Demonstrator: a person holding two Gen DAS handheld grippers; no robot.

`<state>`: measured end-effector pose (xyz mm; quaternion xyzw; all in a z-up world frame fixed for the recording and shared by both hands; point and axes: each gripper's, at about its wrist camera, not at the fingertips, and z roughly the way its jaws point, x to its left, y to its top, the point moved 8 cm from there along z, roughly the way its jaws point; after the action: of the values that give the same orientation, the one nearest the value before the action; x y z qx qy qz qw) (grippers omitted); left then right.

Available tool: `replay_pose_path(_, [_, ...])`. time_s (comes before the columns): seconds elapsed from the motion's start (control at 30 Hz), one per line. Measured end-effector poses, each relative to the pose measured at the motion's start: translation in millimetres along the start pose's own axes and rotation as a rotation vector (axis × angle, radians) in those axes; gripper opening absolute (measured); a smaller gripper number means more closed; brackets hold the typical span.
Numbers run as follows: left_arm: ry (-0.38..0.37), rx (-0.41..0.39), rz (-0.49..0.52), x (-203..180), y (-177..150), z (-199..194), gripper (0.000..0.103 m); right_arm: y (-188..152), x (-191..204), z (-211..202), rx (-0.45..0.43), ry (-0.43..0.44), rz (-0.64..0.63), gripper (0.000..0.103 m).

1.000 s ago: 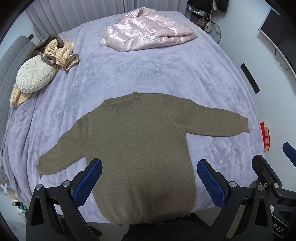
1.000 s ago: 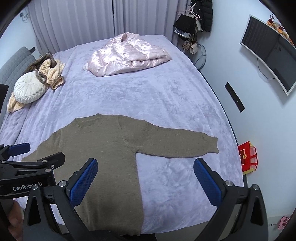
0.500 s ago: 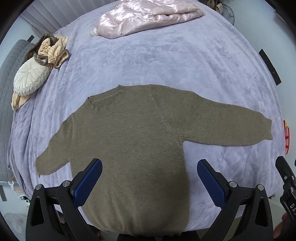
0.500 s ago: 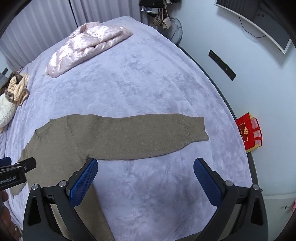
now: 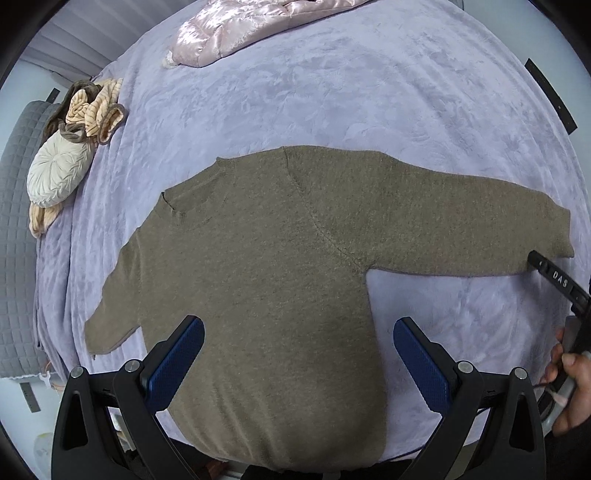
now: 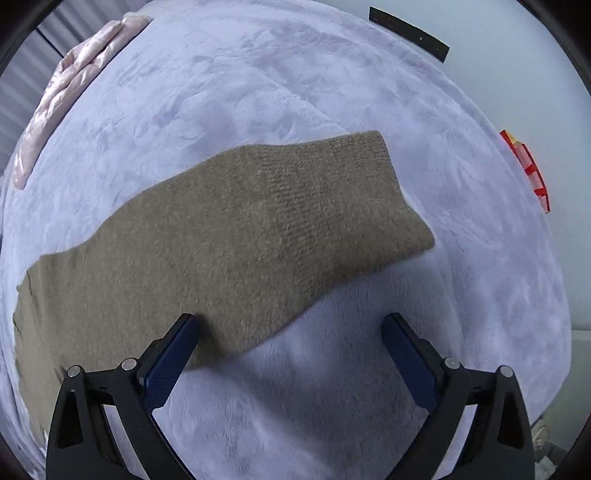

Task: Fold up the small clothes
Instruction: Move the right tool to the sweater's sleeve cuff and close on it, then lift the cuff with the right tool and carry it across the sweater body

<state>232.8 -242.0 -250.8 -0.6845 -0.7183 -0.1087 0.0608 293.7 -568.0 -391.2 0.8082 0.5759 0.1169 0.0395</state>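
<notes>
An olive-brown knit sweater (image 5: 266, 258) lies flat on the lavender bedspread (image 5: 332, 92), both sleeves spread out. My left gripper (image 5: 295, 339) hovers open over the sweater's lower body, its blue pads wide apart. My right gripper (image 6: 291, 336) is open too, low over the right sleeve (image 6: 236, 229). The right gripper's left pad (image 6: 173, 354) sits at the sleeve's near edge, and its right pad is over bare bedspread (image 6: 332, 74). In the left wrist view the right gripper's black body (image 5: 557, 280) shows beside the sleeve cuff, held by a hand (image 5: 572, 387).
A shiny pink quilted jacket (image 5: 240, 33) lies at the far side of the bed. A white round cushion (image 5: 59, 173) and beige-brown bundled cloth (image 5: 92, 107) sit at the left edge beside a grey quilted surface (image 5: 14, 221). A red box (image 6: 528, 170) stands off the bed's right side.
Both grippers have come down closer to the bed. The right gripper has swung right and dropped over the sleeve near its cuff. Both stay open; the sweater has not moved.
</notes>
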Motion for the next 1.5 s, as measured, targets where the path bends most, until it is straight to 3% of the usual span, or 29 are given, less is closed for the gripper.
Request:
replay_pose_path(0.13, [0.022,0.034,-0.022,6.9,-4.5,9.3,0.103,22.7,-0.5,7.2,-0.079,0.040,0.016,0.100])
replay_pose_path(0.23, [0.025,0.032,-0.037,9.2,-3.2,10.5,0.103,34.2,4.5,3.9,-0.098,0.077,-0.010,0.080])
replay_pose_path(0.3, [0.014,0.028,-0.053,8.8,-1.2,11.7,0.103,37.6,9.9,0.9,-0.089,0.111,-0.034,0.060])
replay_pose_path(0.4, [0.002,0.022,-0.087,9.2,2.8,14.9,0.103,37.2,16.5,-6.8,-0.094,0.141,-0.085,0.042])
replay_pose_path(0.67, [-0.036,0.045,-0.157,6.5,3.3,27.1,0.103,43.9,0.6,0.4,-0.109,0.258,0.016,0.037])
replay_pose_path(0.7, [-0.037,0.046,-0.159,6.3,2.2,27.5,0.103,43.4,-0.2,0.8,-0.107,0.260,0.016,0.025])
replay_pose_path(0.77, [-0.048,0.042,-0.160,5.4,1.1,27.0,0.103,45.2,2.9,-8.5,-0.114,0.293,0.022,0.015])
replay_pose_path(0.87, [-0.046,0.030,-0.170,6.3,2.8,25.6,0.103,46.6,6.5,-31.5,-0.160,0.305,0.025,0.015])
replay_pose_path(1.1, [-0.003,-0.053,-0.125,-1.1,12.8,9.0,0.103,39.5,17.6,-78.9,-0.247,0.228,-0.069,0.014])
replay_pose_path(1.33, [0.027,-0.128,-0.093,5.4,14.7,-11.6,0.103,32.2,49.4,-129.7,-0.311,0.290,-0.125,0.014])
replay_pose_path(1.5, [0.000,-0.140,-0.137,22.8,11.6,-15.4,0.103,29.1,83.6,-170.4,-0.358,0.343,-0.163,0.014])
